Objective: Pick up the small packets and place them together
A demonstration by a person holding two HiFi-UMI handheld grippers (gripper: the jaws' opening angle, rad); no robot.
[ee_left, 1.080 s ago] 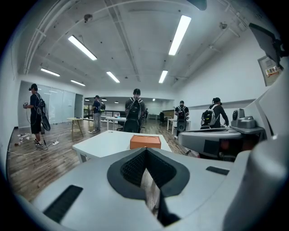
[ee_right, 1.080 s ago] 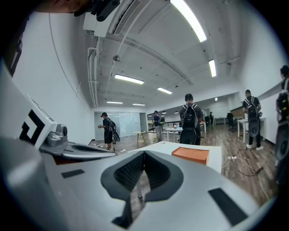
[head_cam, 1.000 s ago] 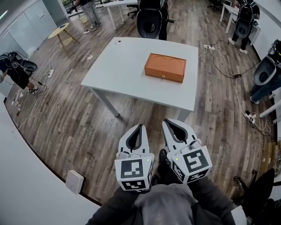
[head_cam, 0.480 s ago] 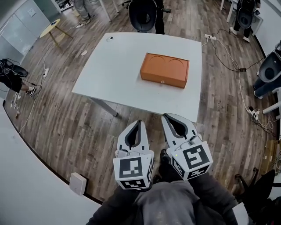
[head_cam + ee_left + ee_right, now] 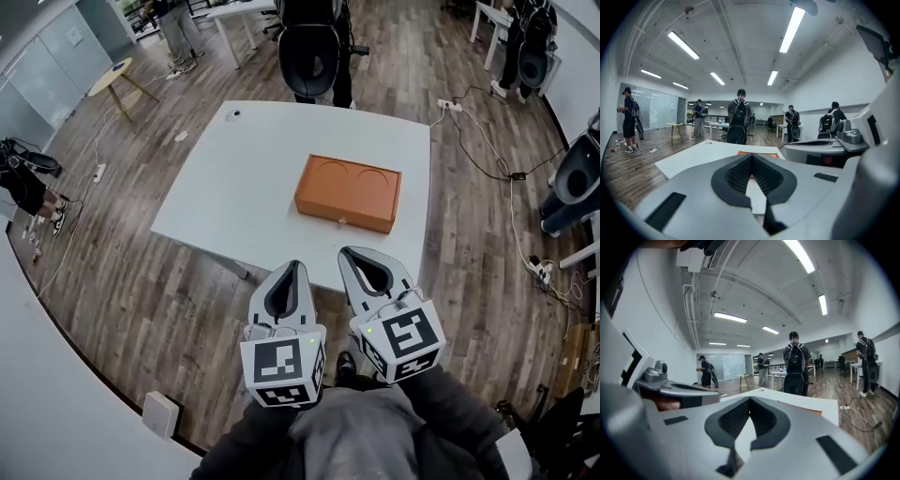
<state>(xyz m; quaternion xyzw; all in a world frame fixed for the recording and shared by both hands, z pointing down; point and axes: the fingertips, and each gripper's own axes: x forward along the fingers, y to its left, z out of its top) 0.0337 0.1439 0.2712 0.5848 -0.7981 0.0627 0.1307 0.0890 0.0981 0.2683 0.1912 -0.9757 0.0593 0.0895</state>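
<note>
No small packets show in any view. An orange box [image 5: 349, 192] with two round dents in its lid lies on the white table [image 5: 234, 187], right of centre. My left gripper [image 5: 292, 267] and right gripper [image 5: 349, 253] are held side by side over the floor, just short of the table's near edge, pointing at the box. Both are shut with nothing between their jaws. In the left gripper view the closed left gripper [image 5: 751, 156] covers most of the orange box [image 5: 759, 153]. The right gripper [image 5: 749, 399] view shows the box's edge [image 5: 801, 407] beyond the jaws.
A small dark object [image 5: 234, 114] sits at the table's far left corner. A black chair [image 5: 314, 52] and a person stand behind the table. A round yellow side table [image 5: 120, 70], floor cables [image 5: 487, 141] and a white box [image 5: 159, 414] lie around.
Both grippers have moved forward together toward the table, and the table and orange box now lie closer to the jaw tips. The jaws stayed shut.
</note>
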